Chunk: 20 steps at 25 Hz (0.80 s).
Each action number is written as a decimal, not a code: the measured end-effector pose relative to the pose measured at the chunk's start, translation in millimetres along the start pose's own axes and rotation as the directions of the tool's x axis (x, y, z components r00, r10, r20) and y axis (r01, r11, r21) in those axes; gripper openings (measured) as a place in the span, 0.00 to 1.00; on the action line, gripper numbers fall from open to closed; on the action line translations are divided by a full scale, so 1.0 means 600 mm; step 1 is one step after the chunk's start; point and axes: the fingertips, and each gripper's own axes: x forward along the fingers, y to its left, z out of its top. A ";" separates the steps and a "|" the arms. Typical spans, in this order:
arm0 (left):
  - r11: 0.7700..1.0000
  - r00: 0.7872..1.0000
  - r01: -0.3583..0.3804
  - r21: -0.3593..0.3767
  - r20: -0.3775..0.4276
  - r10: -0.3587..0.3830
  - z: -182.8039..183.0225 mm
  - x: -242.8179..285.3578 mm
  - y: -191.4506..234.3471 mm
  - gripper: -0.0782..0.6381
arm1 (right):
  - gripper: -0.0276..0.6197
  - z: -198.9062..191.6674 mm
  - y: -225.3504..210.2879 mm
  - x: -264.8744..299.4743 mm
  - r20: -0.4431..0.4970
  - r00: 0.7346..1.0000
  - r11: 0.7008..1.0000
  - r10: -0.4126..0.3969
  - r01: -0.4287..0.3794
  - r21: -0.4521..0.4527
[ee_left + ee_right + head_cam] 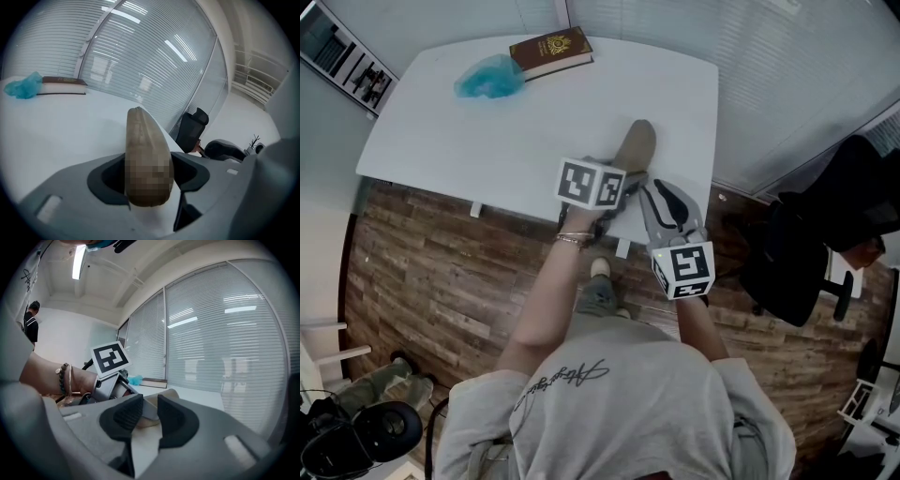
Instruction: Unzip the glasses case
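Glasses case point(638, 142): tan, closed as far as can be seen. It lies on the white table point(469, 141) close to the near edge and toward the right-hand corner, long axis running away from the person.

Left gripper point(149, 172): jaws clamped across the case's near end, one pad against each flank (a steadying hold, by the look of it).

Right gripper point(149, 404): just beside the left, jaws drawn to a narrow slot at the same end of the case. Whether the pads pinch the zip pull cannot be made out.

Step in hand, as judged: securing the pull. Keep the left clamp off the zip line and confirm the pull sits between the right pads. Then draw along the seam, not upward, so the case neither lifts nor twists.

Room: the table is bare beyond the case, save a maroon book point(551, 52) and a crumpled blue bag point(490, 77) at the far edge, well apart. The near edge is close, and an office chair point(811, 248) stands off the right edge.
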 end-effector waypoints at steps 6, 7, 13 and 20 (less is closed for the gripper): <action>1.000 0.999 -0.004 -0.008 0.048 0.004 0.004 -0.002 0.009 0.49 | 0.19 -0.002 0.000 0.003 -0.002 1.000 1.000 -0.001 0.001 0.002; 1.000 0.998 -0.021 0.002 0.058 0.020 0.005 -0.003 0.013 0.49 | 0.19 -0.002 0.000 0.004 -0.002 1.000 1.000 0.001 -0.001 0.002; 0.999 0.986 -0.033 0.036 0.166 0.027 0.021 -0.032 0.027 0.49 | 0.19 0.002 -0.005 0.012 0.005 1.000 1.000 0.009 -0.009 -0.006; 0.995 0.951 0.095 0.014 0.294 -0.095 0.049 -0.085 0.018 0.49 | 0.21 0.018 -0.005 0.032 0.032 0.998 0.999 0.045 -0.044 -0.029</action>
